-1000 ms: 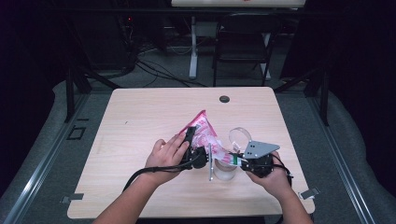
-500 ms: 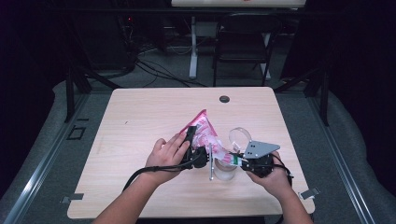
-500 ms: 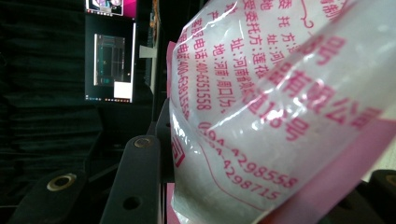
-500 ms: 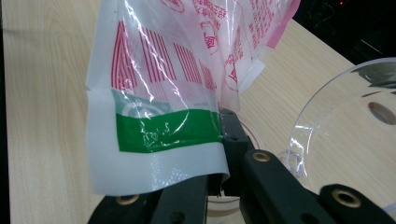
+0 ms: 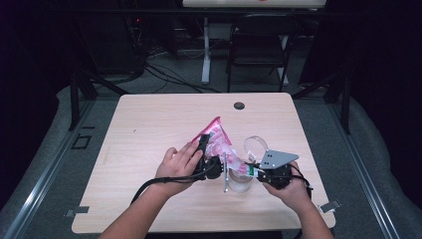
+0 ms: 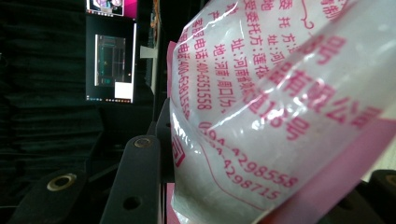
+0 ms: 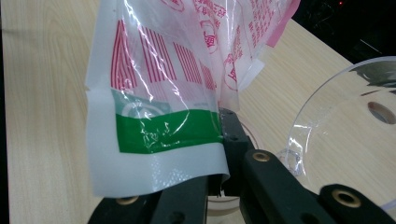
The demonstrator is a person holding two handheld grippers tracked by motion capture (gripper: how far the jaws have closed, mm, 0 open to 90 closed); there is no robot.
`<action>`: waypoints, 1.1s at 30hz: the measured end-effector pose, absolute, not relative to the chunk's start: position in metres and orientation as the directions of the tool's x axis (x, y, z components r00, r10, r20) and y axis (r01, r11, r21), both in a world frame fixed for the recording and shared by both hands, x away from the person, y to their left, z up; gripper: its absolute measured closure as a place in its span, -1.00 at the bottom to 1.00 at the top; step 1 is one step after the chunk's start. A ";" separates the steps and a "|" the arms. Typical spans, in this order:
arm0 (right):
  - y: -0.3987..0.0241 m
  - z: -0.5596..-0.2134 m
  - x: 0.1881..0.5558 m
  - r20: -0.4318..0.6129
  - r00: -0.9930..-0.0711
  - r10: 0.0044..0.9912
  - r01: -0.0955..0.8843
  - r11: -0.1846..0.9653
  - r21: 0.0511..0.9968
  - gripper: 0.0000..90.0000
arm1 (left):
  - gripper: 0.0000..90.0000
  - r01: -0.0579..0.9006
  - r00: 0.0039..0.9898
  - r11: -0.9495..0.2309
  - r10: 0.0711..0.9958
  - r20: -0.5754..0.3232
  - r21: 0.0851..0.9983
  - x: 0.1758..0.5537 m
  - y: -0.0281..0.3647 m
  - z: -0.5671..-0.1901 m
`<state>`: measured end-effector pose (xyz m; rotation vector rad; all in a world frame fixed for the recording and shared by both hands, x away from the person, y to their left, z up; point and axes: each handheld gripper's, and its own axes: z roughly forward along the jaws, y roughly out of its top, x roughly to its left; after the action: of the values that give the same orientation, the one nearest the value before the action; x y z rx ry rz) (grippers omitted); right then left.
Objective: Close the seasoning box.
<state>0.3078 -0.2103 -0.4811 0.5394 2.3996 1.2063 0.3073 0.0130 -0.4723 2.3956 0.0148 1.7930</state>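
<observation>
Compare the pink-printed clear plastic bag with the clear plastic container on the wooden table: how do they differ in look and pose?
The pink-printed clear plastic bag is soft, crinkled, and printed in pink with a green band; the clear plastic container is rigid, curved and unprinted. The bag is held up off the table by both hand-held grippers, left and right; the container sits on the wooden table, ungripped. Both are see-through plastic.

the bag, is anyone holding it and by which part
Both grippers hold the pink-printed plastic bag: the right gripper pinches its green-banded bottom edge, and the left gripper clamps around its bulging middle.
</observation>
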 end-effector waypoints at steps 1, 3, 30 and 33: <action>-0.210 -0.481 0.308 -0.175 -0.848 0.501 0.158 0.553 0.818 1.00 | 0.42 -0.080 0.285 -0.989 0.098 0.953 0.125 0.307 0.013 -0.472; -0.211 -0.481 0.308 -0.174 -0.848 0.501 0.158 0.552 0.819 1.00 | 0.42 -0.082 0.284 -0.989 0.096 0.954 0.124 0.307 0.013 -0.472; -0.211 -0.482 0.308 -0.171 -0.846 0.506 0.160 0.546 0.822 1.00 | 0.42 -0.080 0.284 -0.990 0.091 0.954 0.119 0.307 0.011 -0.470; -0.211 -0.482 0.309 -0.173 -0.845 0.505 0.161 0.550 0.820 1.00 | 0.42 -0.085 0.281 -0.989 0.090 0.955 0.118 0.307 0.011 -0.470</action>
<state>0.3086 -0.2113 -0.4821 0.5433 2.3982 1.2107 0.3071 0.0106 -0.4696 2.3936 0.0046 1.8007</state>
